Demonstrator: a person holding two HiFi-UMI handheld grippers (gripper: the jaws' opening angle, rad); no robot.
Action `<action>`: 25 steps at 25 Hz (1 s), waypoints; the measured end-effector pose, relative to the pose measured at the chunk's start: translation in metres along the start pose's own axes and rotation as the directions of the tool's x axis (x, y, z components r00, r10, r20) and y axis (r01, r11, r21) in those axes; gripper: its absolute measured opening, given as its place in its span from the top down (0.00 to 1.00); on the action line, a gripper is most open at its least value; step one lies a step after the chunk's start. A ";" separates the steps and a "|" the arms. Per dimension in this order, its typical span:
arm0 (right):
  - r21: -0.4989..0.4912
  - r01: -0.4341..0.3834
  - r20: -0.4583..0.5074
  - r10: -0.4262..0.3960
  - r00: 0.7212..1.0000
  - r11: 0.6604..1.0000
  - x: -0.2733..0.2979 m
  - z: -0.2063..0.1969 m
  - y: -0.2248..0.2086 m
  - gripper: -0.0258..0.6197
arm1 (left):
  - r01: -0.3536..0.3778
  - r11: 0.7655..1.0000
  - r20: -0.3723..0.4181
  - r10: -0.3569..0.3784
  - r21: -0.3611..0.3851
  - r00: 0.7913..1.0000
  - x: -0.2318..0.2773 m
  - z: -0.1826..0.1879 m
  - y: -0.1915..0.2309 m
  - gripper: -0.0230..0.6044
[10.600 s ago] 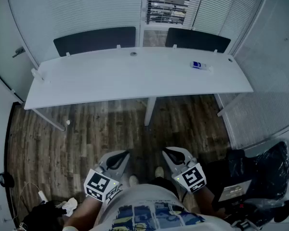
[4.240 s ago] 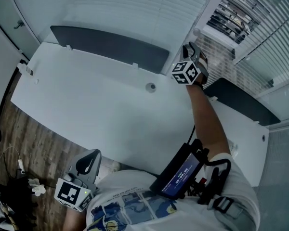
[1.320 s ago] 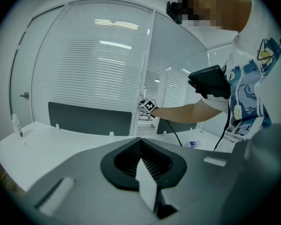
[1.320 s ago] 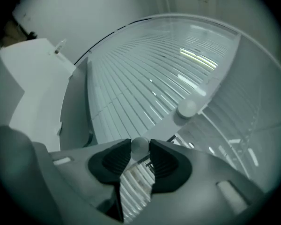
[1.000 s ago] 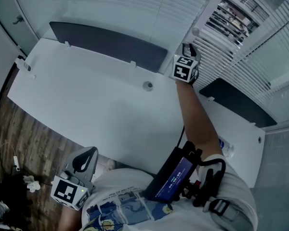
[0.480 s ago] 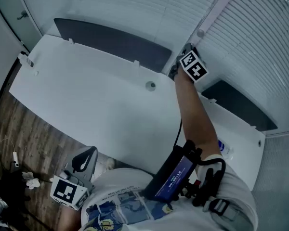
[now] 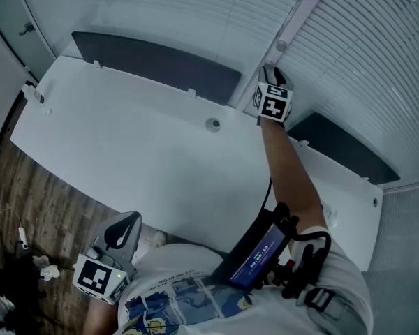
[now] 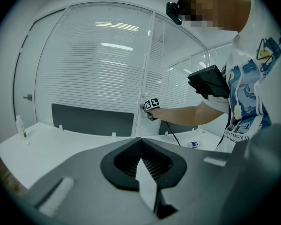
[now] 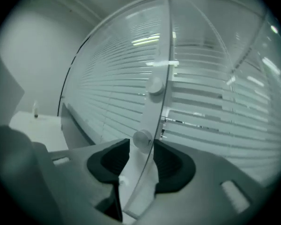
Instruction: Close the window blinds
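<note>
Two white slatted blinds hang behind the desk: the left blind (image 7: 160,12) and the right blind (image 7: 377,61), both with slats turned flat. Between them runs a white frame post with a round knob (image 7: 281,46). My right gripper (image 7: 267,68) reaches over the desk to this post. In the right gripper view a lower knob (image 9: 142,137) sits between the jaws of the right gripper (image 9: 141,146); the jaws have just been opening and stand off the knob. A second knob (image 9: 155,86) is higher up. My left gripper (image 7: 129,218) hangs low at my side, shut and empty (image 8: 140,142).
A long white desk (image 7: 126,138) stands between me and the window, with dark screens (image 7: 153,65) (image 7: 342,149) along its back edge and a cable hole (image 7: 212,124). A small bottle (image 8: 193,144) lies on the desk's right end. Cables lie on the wooden floor (image 7: 14,257).
A second ago the right blind's slats stood open with the outside showing through; now they lie flat. The right gripper has rolled at the knob. The left gripper has stayed put.
</note>
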State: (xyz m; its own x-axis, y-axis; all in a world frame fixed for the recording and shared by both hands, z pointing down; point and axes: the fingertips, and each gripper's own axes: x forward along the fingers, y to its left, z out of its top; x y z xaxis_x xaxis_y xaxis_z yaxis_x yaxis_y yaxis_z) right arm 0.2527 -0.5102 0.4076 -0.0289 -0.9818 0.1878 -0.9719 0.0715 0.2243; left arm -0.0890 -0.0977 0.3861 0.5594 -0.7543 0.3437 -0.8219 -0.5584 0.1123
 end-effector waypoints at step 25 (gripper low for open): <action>-0.973 -0.078 -0.080 0.000 0.997 0.218 0.015 -0.011 0.018 0.73 | 0.040 0.999 -0.002 -0.040 -0.001 0.999 0.013 -0.002 -0.007 0.96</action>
State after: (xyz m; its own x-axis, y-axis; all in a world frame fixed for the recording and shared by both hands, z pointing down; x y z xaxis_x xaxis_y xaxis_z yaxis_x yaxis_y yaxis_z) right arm 0.2377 -0.5213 0.4248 -0.0103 -0.9646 0.2634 0.0182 0.2632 0.9646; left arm -0.0763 -0.1032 0.3913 0.5916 -0.7305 0.3413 -0.7990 -0.5879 0.1267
